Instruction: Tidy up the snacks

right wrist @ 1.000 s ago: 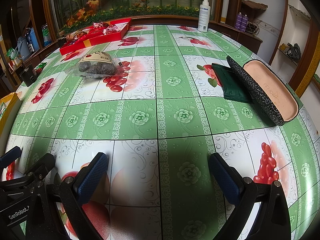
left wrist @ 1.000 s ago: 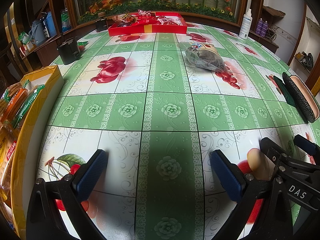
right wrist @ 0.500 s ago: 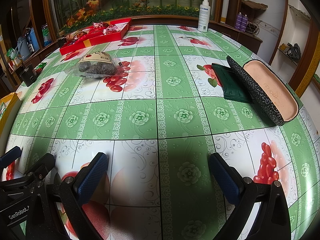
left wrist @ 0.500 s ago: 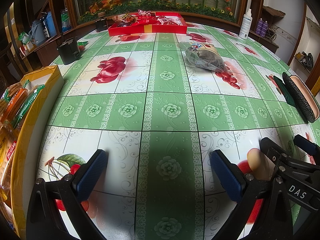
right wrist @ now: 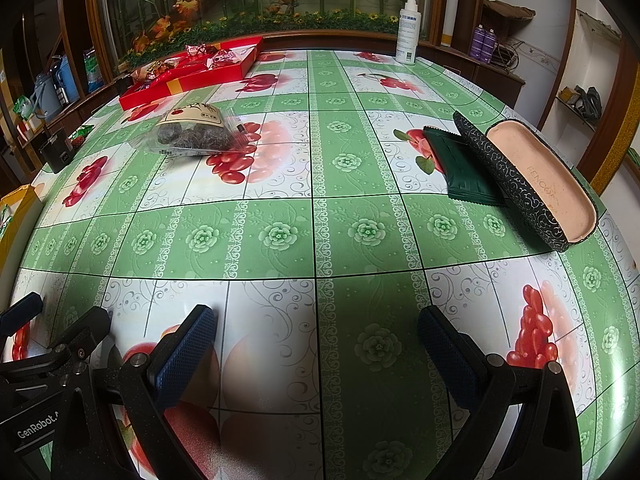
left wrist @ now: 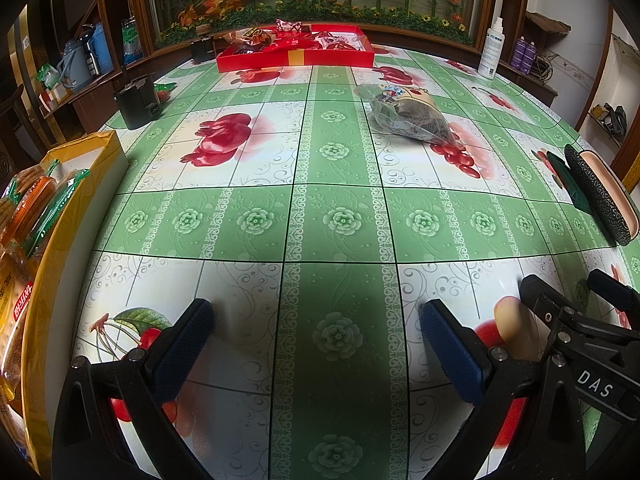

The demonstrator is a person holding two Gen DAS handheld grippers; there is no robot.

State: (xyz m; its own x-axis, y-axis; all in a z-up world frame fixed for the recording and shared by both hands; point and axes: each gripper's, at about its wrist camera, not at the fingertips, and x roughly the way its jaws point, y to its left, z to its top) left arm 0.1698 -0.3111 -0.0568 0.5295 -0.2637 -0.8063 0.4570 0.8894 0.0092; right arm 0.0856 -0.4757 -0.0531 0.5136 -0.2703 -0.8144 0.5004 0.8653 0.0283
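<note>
Both grippers, left (left wrist: 316,340) and right (right wrist: 316,340), fingers spread wide, empty, low over bench (left wrist: 336,220). Snack bag (left wrist: 412,120) lies mid-bench, well short of red tray (left wrist: 296,58) at far edge.

Both wrist views skim low across one table (left wrist: 336,220), side by side.

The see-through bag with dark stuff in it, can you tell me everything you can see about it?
The bag is clear crinkly plastic, stuffed with dark brown lumpy pieces. A tan paper label with a red picture and dark writing sits inside near its far end. It lies flat on its side on the tablecloth, partly over printed red cherries, nearer than the red tray. Nothing but the cloth touches it; both grippers are far from it. Whether it is sealed, I cannot tell.
</note>
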